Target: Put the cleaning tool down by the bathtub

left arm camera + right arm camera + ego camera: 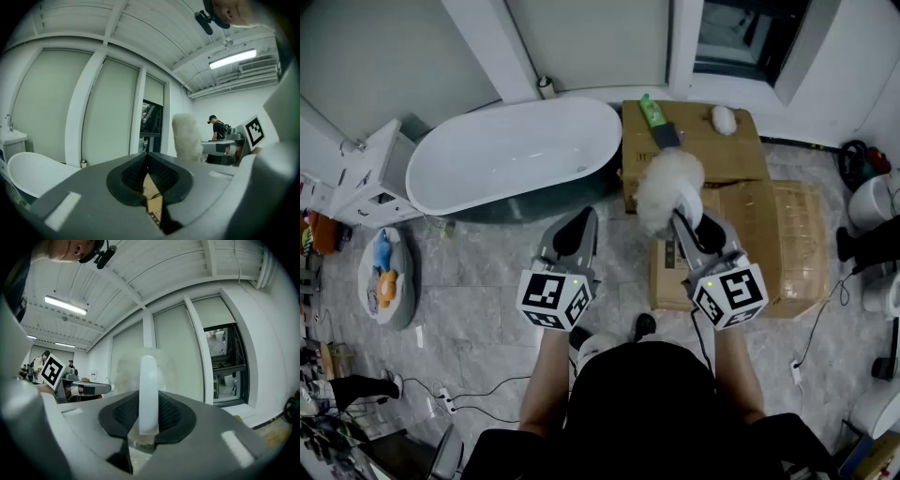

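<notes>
The cleaning tool (pixel 668 183) is a fluffy white duster on a white handle (pixel 149 380). My right gripper (pixel 689 225) is shut on that handle and holds the duster level over the cardboard boxes, right of the bathtub. The white oval bathtub (pixel 516 155) stands at the back left, against the wall. In the left gripper view the duster head (pixel 186 138) shows to the right and the bathtub rim (pixel 33 173) at the lower left. My left gripper (pixel 572 234) hangs beside the right one, near the tub's right end, shut with nothing between its pads.
Cardboard boxes (pixel 741 150) fill the floor right of the tub, with a green bottle (pixel 652 112) and a small white object (pixel 724 119) on top. A white cabinet (pixel 370 173) and a toy-filled baby seat (pixel 386 277) are left. Cables lie on the tiled floor.
</notes>
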Tool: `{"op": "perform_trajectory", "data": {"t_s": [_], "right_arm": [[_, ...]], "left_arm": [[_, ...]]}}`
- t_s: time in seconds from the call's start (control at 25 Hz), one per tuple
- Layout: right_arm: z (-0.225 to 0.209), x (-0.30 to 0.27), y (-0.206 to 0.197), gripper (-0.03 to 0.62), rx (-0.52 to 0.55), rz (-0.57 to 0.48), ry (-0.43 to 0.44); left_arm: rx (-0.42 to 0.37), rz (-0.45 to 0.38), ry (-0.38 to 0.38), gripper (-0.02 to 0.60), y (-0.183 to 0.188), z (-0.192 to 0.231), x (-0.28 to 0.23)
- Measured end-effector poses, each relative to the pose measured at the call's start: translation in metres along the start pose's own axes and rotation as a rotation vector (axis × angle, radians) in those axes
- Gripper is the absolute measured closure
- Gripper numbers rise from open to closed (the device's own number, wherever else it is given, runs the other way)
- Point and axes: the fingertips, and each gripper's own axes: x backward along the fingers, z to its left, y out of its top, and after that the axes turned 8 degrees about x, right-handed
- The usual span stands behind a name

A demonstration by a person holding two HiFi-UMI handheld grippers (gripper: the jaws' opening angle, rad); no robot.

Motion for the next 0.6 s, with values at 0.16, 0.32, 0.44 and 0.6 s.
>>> {"op": "perform_trajectory", "data": {"t_s": [0.16,0.32,0.44,0.6], "right_arm": [[-0.002,0.003,0.002,0.500,0.007,0.000,0.005],[-0.004,0.005,0.002,0.500,0.008,-0.009,0.002],[-0.007,0.007,0.004,0.500,0.000,-0.034,-0.002],[-0.010,0.009,0.001,0.499,-0.003,-0.029,0.004]], "left_arm": [[-0.005,0.005,-0.003,0.583,-0.001,-0.007,-0.001],[-0.007,0.007,-0.003,0.584,-0.003,-0.011,-0.002],[-0.010,0.008,-0.001,0.584,-0.003,-0.014,-0.004],[-0.015,0.010,0.006,0.584,-0.005,-0.017,-0.006]]}}
